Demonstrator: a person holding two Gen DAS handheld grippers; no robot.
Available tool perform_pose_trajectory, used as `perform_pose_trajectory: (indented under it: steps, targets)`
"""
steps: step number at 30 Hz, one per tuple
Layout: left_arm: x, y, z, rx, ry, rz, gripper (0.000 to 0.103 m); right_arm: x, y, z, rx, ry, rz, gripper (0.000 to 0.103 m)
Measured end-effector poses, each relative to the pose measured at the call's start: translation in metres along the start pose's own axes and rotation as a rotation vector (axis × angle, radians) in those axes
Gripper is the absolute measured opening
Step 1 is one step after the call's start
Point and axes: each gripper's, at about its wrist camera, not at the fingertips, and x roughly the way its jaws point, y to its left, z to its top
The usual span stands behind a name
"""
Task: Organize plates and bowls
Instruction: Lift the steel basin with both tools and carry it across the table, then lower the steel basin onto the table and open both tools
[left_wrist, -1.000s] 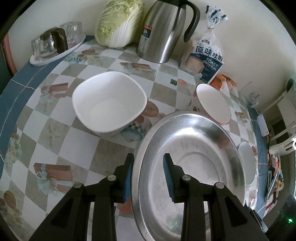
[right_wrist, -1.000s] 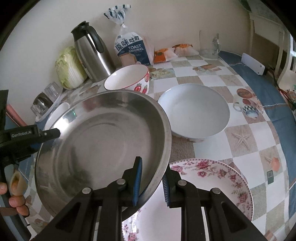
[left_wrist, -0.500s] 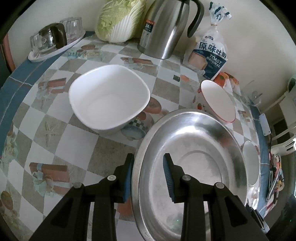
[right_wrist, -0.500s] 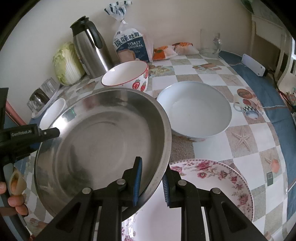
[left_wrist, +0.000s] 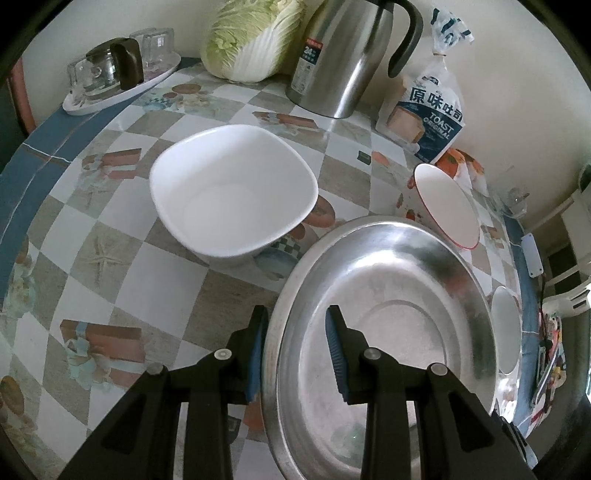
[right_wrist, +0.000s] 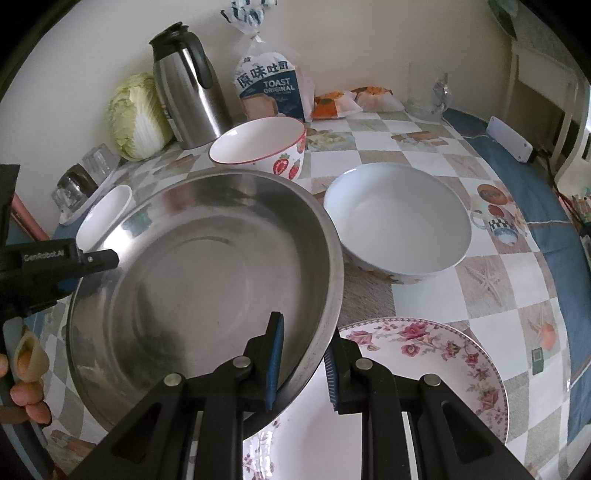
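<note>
A large steel basin (left_wrist: 399, 332) (right_wrist: 207, 280) is held off the table by both grippers. My left gripper (left_wrist: 295, 350) is shut on its near rim; it also shows in the right wrist view (right_wrist: 92, 258). My right gripper (right_wrist: 301, 365) is shut on the opposite rim, over a floral plate (right_wrist: 424, 354). A white squarish bowl (left_wrist: 232, 192) (right_wrist: 105, 214) sits left of the basin. A strawberry bowl (left_wrist: 447, 203) (right_wrist: 262, 147) and a round white bowl (right_wrist: 399, 218) (left_wrist: 504, 332) stand behind and to the right.
Along the wall stand a cabbage (left_wrist: 255, 37), a steel thermos jug (left_wrist: 347, 55), a toast bag (left_wrist: 428, 107) and a tray of glasses (left_wrist: 118, 77). Snack packets (right_wrist: 354, 98), a glass mug (right_wrist: 432, 96) and a white remote (right_wrist: 509, 144) lie at the far right.
Both grippers have carried the basin a little forward and to the right; the bowls and wall items appear closer. Both grips are unchanged.
</note>
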Motion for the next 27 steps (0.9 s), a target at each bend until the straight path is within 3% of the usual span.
perform_pose_trajectory:
  steps: [19,27]
  targets:
    - [0.003,0.007,-0.001,-0.018,0.001,0.001,0.033,0.006,0.007,-0.003,-0.022,0.021,0.019,0.023]
    - [0.007,0.003,-0.001,0.0,-0.001,-0.003,0.033,0.006,0.004,-0.002,-0.013,0.012,-0.013,0.023]
